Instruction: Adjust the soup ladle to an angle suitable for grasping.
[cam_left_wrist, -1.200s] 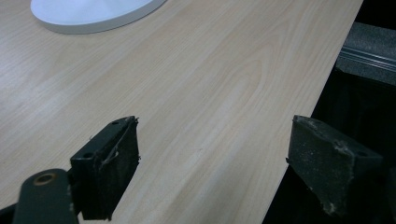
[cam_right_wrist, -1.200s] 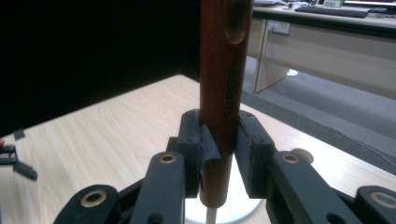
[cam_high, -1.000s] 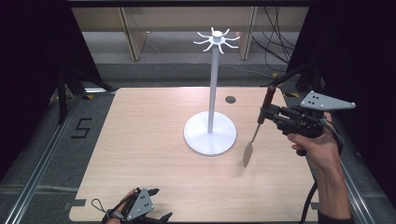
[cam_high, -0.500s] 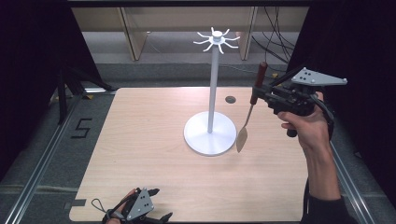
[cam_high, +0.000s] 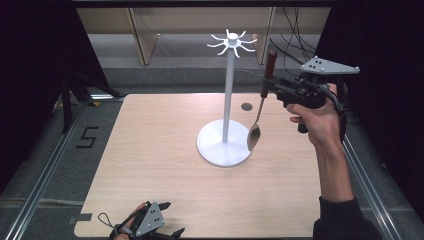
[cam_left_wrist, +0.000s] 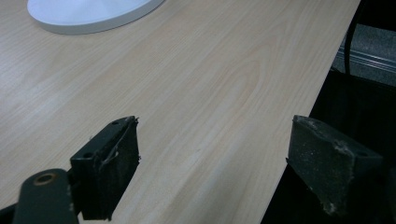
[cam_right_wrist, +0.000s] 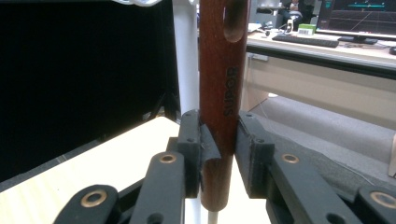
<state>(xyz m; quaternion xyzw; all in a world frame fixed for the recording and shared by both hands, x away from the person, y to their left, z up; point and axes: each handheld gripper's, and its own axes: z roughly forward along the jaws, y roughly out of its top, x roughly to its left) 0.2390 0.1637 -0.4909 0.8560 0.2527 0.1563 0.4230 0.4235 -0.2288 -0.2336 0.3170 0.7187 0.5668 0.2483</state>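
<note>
A spoon (cam_high: 259, 109) with a brown wooden handle (cam_right_wrist: 222, 70) hangs bowl-down, upright, just right of the white stand's pole (cam_high: 228, 95). My right gripper (cam_high: 270, 88) is shut on the handle below its hanging hole; in the right gripper view (cam_right_wrist: 219, 140) both pads press the wood, with the pole (cam_right_wrist: 187, 56) close behind. The stand has a round base (cam_high: 215, 150) and a ring of hooks (cam_high: 231, 42) on top. My left gripper (cam_high: 172, 218) rests at the table's near left edge, open, its jaws (cam_left_wrist: 219, 163) apart with nothing between them.
The light wooden table (cam_high: 150, 150) has a small dark hole (cam_high: 246, 106) behind the stand. The stand's base (cam_left_wrist: 88, 14) lies ahead of the left gripper. Metal rails run along both sides, and a "5" mark (cam_high: 87, 136) is on the floor at left.
The right gripper has lifted the spoon and carried it left toward the stand's pole; the spoon's bowl now hangs over the base rim. The left gripper stayed put.
</note>
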